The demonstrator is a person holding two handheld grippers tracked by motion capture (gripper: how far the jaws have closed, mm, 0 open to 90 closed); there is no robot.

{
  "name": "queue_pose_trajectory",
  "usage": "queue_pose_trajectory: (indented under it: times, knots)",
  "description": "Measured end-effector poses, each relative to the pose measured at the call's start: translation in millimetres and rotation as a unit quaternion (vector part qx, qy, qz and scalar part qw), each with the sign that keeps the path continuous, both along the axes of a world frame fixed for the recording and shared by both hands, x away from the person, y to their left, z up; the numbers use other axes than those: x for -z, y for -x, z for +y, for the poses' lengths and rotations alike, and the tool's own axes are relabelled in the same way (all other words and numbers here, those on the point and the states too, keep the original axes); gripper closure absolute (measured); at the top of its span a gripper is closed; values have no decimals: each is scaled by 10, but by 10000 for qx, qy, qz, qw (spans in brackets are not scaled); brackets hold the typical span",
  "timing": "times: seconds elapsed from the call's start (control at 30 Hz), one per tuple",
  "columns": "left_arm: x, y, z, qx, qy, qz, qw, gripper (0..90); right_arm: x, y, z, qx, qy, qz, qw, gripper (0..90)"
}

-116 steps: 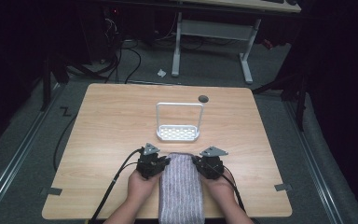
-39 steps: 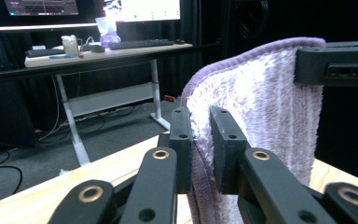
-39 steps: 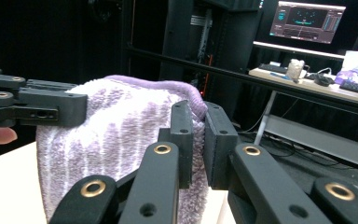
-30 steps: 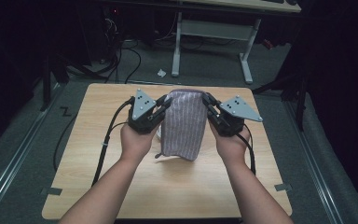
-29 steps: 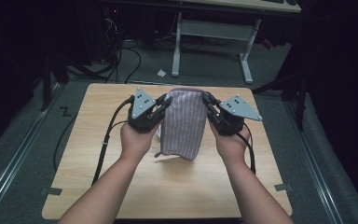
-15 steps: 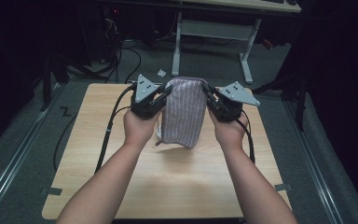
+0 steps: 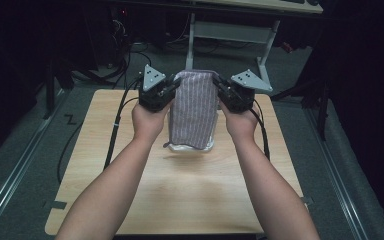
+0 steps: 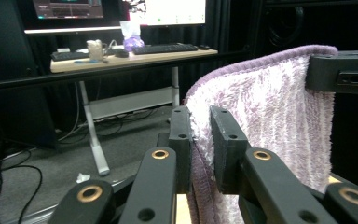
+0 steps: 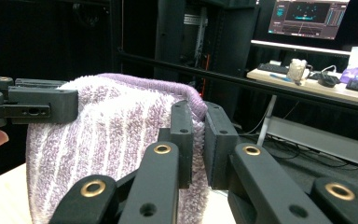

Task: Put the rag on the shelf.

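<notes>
Striped towel point(image 7: 194, 112) hanging over rack point(image 7: 192, 147), both grippers' jaws pinching its top corners

The striped towel point(image 7: 194, 112) is hanging as a curtain between the left gripper point(image 7: 166, 91) and the right gripper point(image 7: 225, 93), each clamping an upper corner, blocking any straight path between them; beneath its hem a pale rack base point(image 7: 194, 147), mostly hidden, seems to be sitting on the table point(image 7: 190, 190); the near half of the wood is lying open between the forearms; the side strips outside each arm are staying free too.
</notes>
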State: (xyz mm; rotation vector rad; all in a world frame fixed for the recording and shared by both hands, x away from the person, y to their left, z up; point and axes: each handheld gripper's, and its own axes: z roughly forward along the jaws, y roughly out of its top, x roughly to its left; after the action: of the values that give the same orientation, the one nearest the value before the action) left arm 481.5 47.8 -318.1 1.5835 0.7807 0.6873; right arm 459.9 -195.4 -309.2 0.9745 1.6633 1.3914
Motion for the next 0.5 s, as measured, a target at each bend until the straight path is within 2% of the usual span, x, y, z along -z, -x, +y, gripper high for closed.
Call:
queue_pose_trajectory:
  times: [0.13, 0.27, 0.37, 0.47, 0.5]
  knots:
    - [-38, -104, -29, -99, -49, -25, 9999, 794, -61, -145, -7, 62, 52, 11, 10000, 839]
    - [-3, -227, -72, -185, -158, 84, 9997, 793, -59, -241, -2, 96, 156, 61, 9998, 838]
    - [35, -317, -87, -262, -211, 225, 9992, 791, -24, -355, -2, 110, 245, 146, 9995, 838]
    - [51, -405, -98, -360, -291, 442, 9979, 791, 31, -474, -20, -35, 303, 302, 9991, 837]
    - [59, -427, -108, -364, -362, 440, 9977, 791, 55, -509, -32, -52, 314, 364, 9988, 837]
